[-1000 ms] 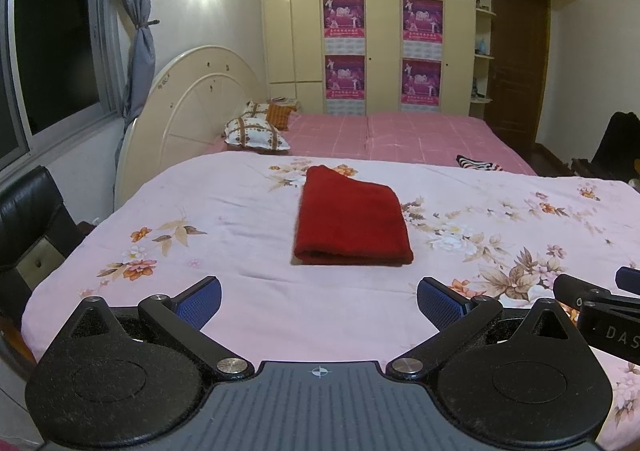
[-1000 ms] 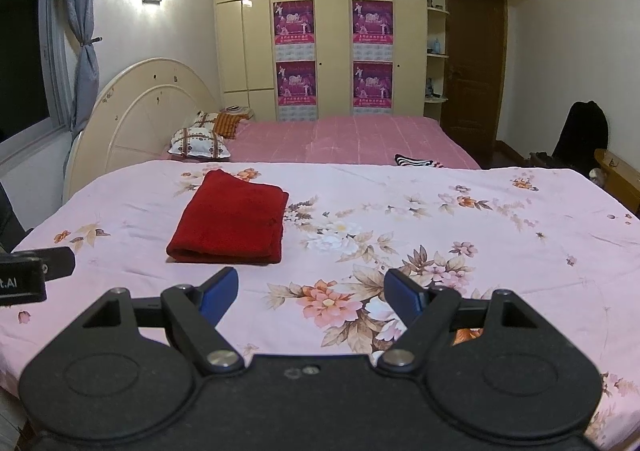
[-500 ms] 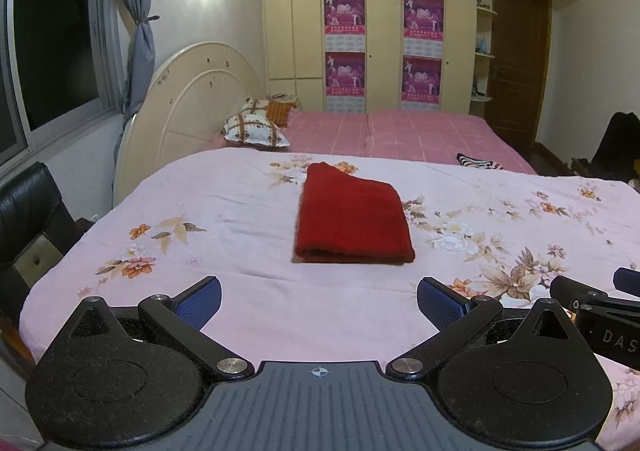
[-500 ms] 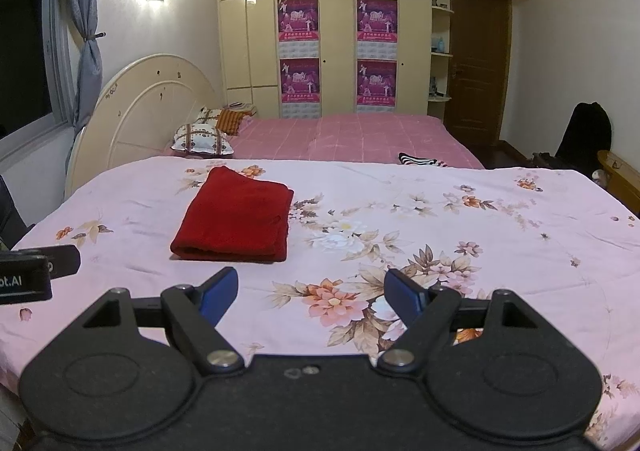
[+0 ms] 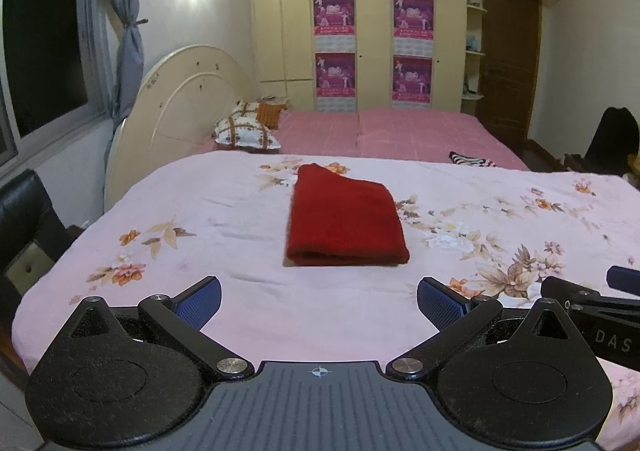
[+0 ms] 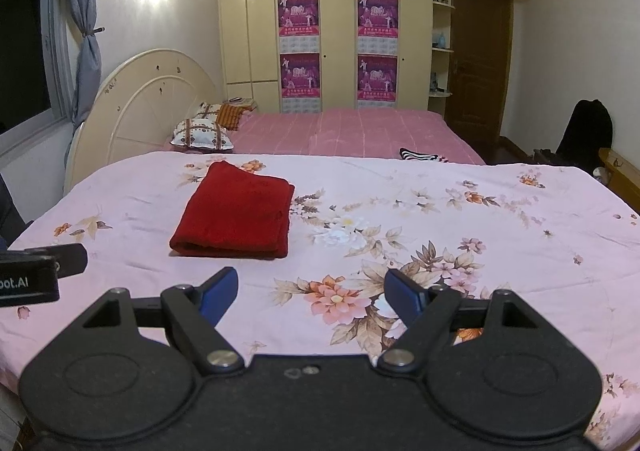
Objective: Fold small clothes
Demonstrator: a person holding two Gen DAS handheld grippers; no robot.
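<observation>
red folded cloth [image 5: 346,221] lies beyond left claw [image 5: 319,301]

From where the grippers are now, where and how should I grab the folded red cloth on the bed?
Probably take the red cloth by its near edge, coming in low from the front. That edge is a thick rounded fold facing both open tools, left tool and right tool, and the cloth lies flat on the floral bedspread.

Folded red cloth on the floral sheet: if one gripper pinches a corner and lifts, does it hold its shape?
Probably not. The folded red cloth looks soft and thick, with rounded fold edges, so its layers would likely fall open and droop. It seems light, and its fuzzy surface should grip rather than slip. Pushed, it may bunch up on the pink floral bedsheet rather than slide.
</observation>
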